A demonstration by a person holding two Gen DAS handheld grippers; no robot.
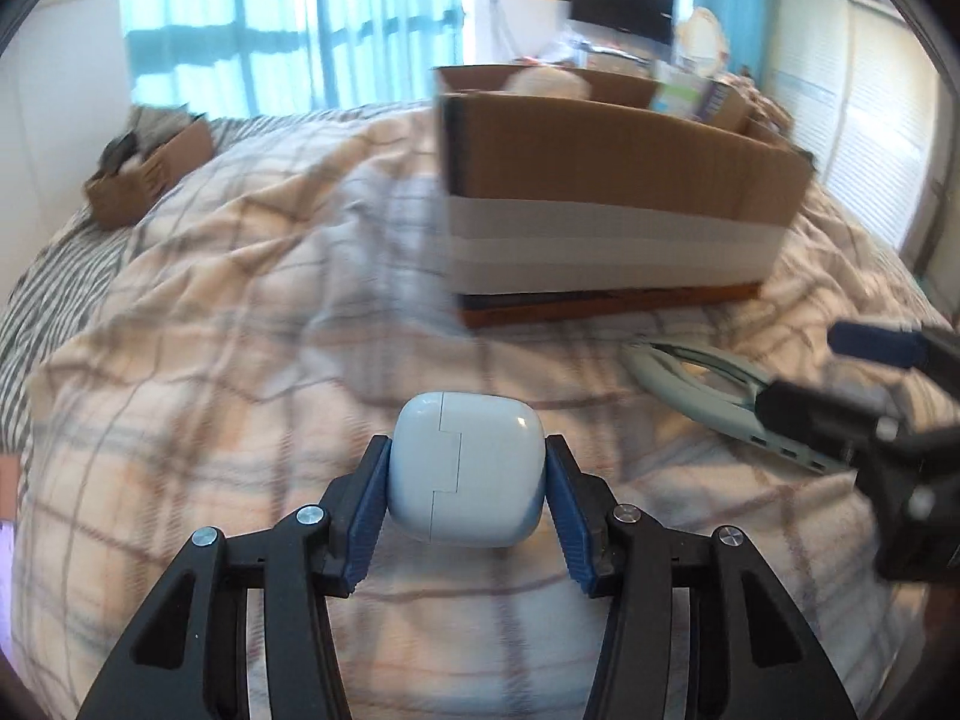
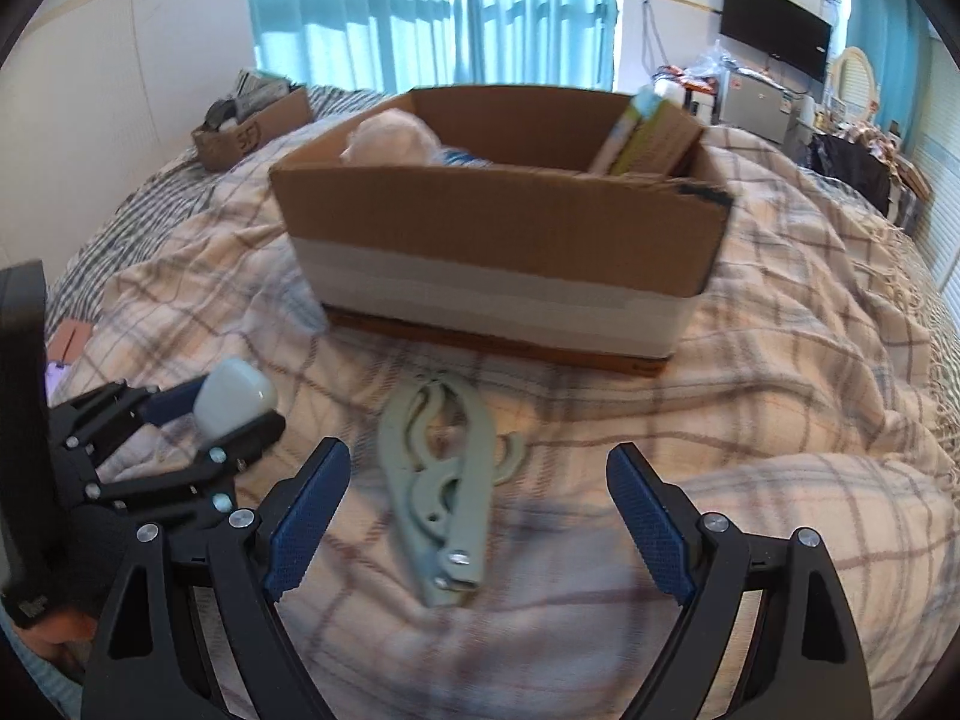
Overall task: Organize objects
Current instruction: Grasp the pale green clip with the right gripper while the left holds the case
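My left gripper [image 1: 467, 468] is shut on a pale blue earbud case [image 1: 465, 468] and holds it over the plaid blanket; it also shows in the right wrist view [image 2: 237, 402]. A grey-green plastic tool [image 2: 441, 480] with looped handles lies on the blanket between the fingers of my right gripper [image 2: 480, 480], which is open and empty just above it. In the left wrist view the tool [image 1: 708, 384] lies at the right, with the right gripper over its near end. A large open cardboard box [image 2: 504, 228] stands behind, holding a pale bundle and books.
A plaid blanket [image 2: 780, 324] covers the bed. A small cardboard box [image 2: 252, 126] with clutter sits at the far left by the wall. Curtained windows, a TV [image 2: 774, 27] and a cluttered shelf are behind. The bed's right edge drops off near louvred doors.
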